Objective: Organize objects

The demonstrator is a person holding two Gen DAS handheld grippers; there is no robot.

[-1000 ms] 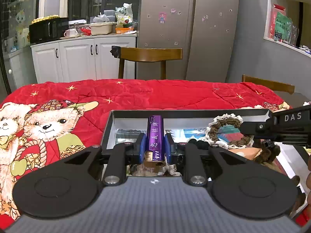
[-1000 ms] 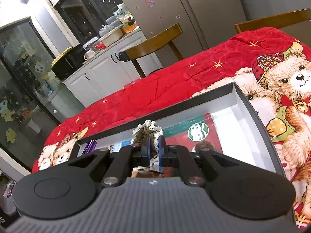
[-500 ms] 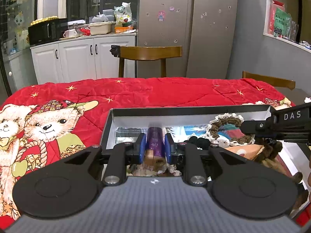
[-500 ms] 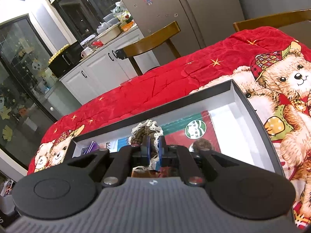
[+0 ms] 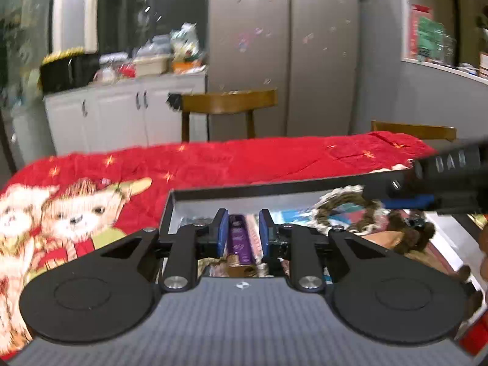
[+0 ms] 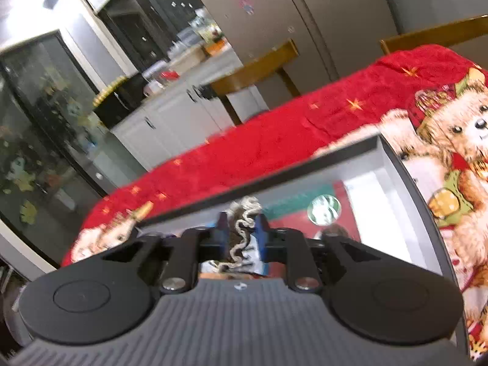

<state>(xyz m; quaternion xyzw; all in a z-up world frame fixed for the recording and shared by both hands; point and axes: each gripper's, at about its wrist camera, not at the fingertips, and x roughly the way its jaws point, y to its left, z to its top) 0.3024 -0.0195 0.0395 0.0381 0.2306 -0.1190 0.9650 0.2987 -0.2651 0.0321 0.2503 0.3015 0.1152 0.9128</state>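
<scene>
Blur softens both views, and my own claw bodies cut off the near part of the box on the red blanket. My left claw has just been opening, pads clear of the purple tube lying between them in the box. My right claw has likewise been opening, jaws apart around the lace-trimmed ring, whose lower half is hidden.

A home kitchen with a dining corner is shown. A tall steel fridge dotted with small stickers is seen beside white cabinets, whose top is crowded with food packets and a black oven. Wooden chairs are drawn up to a surface covered by a red teddy-bear cloth.
</scene>
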